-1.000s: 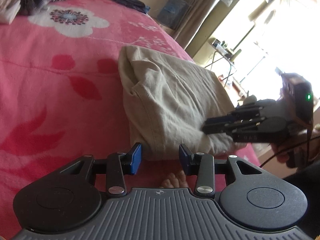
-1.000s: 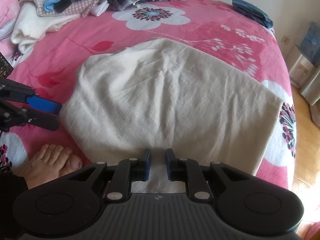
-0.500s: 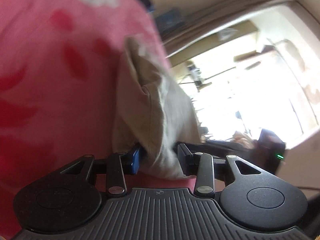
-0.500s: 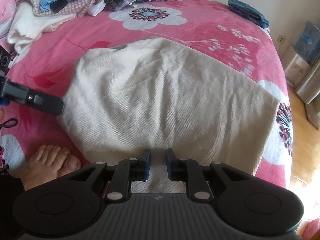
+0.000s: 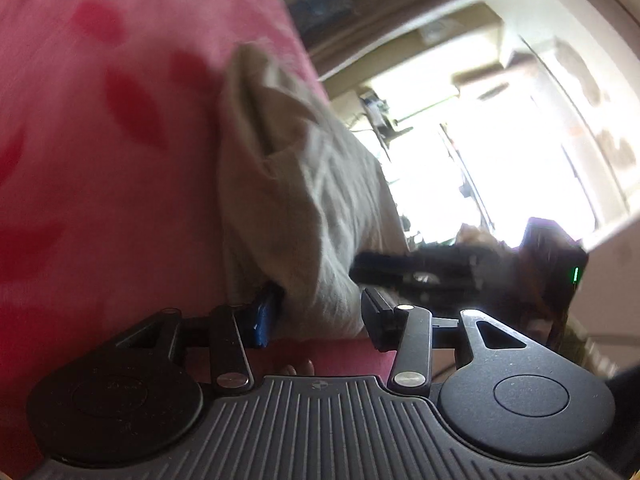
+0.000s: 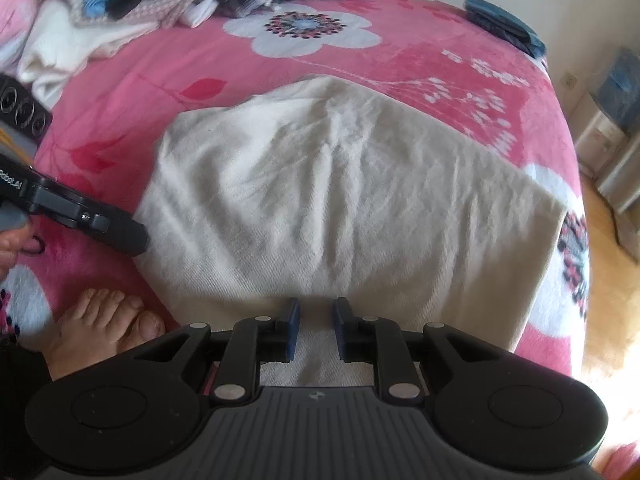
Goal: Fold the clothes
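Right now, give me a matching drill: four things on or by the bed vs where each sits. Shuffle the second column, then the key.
Things
1. beige garment
2. pile of unfolded clothes
3. bare foot
4. dark blue folded item

Places
A. far right edge of the pink floral blanket
B. near left, beside the garment's corner
C. middle of the blanket, spread flat
D. far left corner of the bed

Pairs: 1-C, 2-D, 3-B, 4-A
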